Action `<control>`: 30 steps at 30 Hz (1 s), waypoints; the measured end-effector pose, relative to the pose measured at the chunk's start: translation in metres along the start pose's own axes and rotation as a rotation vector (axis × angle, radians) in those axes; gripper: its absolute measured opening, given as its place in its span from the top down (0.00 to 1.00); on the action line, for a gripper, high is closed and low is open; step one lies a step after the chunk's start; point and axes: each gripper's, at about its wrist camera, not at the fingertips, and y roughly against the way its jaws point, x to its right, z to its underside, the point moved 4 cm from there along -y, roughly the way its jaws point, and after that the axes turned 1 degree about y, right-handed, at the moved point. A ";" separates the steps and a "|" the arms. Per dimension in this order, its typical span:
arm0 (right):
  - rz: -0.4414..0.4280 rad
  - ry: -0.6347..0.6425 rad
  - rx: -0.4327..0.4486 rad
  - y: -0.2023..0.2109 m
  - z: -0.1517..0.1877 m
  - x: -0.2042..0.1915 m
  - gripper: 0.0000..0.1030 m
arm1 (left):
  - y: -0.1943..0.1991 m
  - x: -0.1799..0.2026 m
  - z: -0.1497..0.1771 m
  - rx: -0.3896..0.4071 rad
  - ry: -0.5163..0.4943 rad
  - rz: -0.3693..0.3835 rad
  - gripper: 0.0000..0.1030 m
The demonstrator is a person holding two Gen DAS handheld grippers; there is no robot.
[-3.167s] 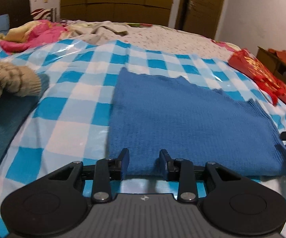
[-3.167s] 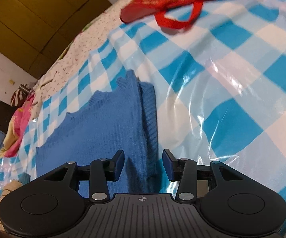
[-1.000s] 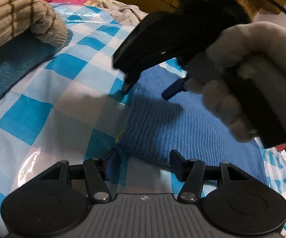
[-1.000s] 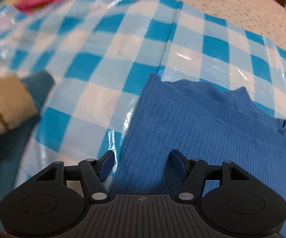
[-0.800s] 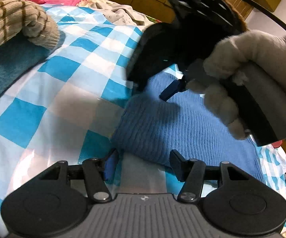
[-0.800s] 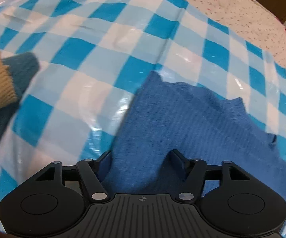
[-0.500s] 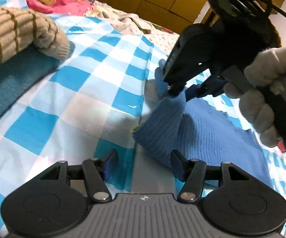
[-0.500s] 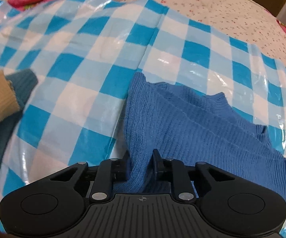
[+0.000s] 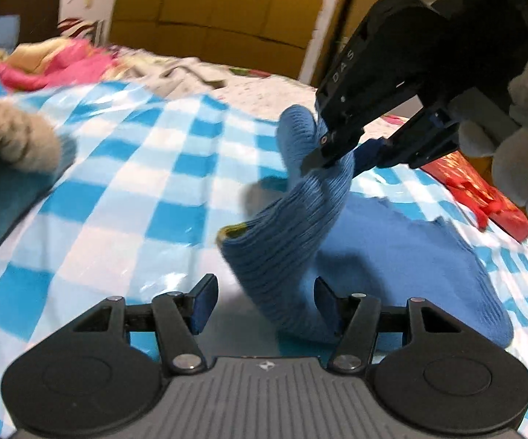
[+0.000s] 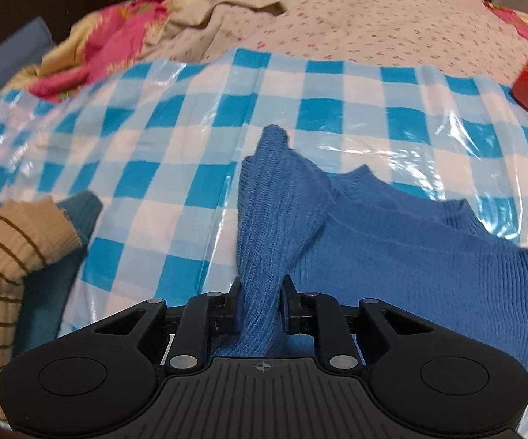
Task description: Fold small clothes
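Note:
A blue knit garment lies on a blue-and-white checked plastic sheet over a bed. My right gripper is shut on the garment's left edge and holds that edge up off the sheet. In the left wrist view the right gripper hangs above with the lifted cloth draping down from it. My left gripper is open, low at the garment's near edge, with the hanging fold between its fingers, not gripped.
A beige striped sweater on a teal garment lies at the left. A red bag sits at the right. Pink and floral bedding lies at the far side. Wooden wardrobes stand behind.
My right gripper closed on the garment's left edge and lifted it higher off the sheet. My left gripper stayed open near the front edge.

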 end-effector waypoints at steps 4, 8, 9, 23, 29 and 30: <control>-0.044 -0.054 0.022 0.010 0.006 0.023 0.84 | 0.001 0.023 -0.007 0.014 -0.076 0.016 0.66; -0.096 -0.120 0.065 0.026 0.011 0.055 0.85 | 0.006 0.066 -0.010 0.039 -0.193 0.052 0.75; -0.112 -0.141 0.081 0.032 0.013 0.067 0.85 | 0.008 0.081 -0.009 0.051 -0.230 0.066 0.75; -0.238 -0.423 0.191 0.038 0.080 0.215 0.71 | -0.018 0.193 0.069 -0.110 -0.618 0.170 0.78; -0.338 -0.408 0.182 0.018 0.071 0.206 0.45 | 0.021 0.170 0.056 -0.047 -0.572 0.123 0.76; -0.352 -0.405 0.171 0.015 0.071 0.204 0.40 | 0.025 0.168 0.051 -0.018 -0.567 0.105 0.73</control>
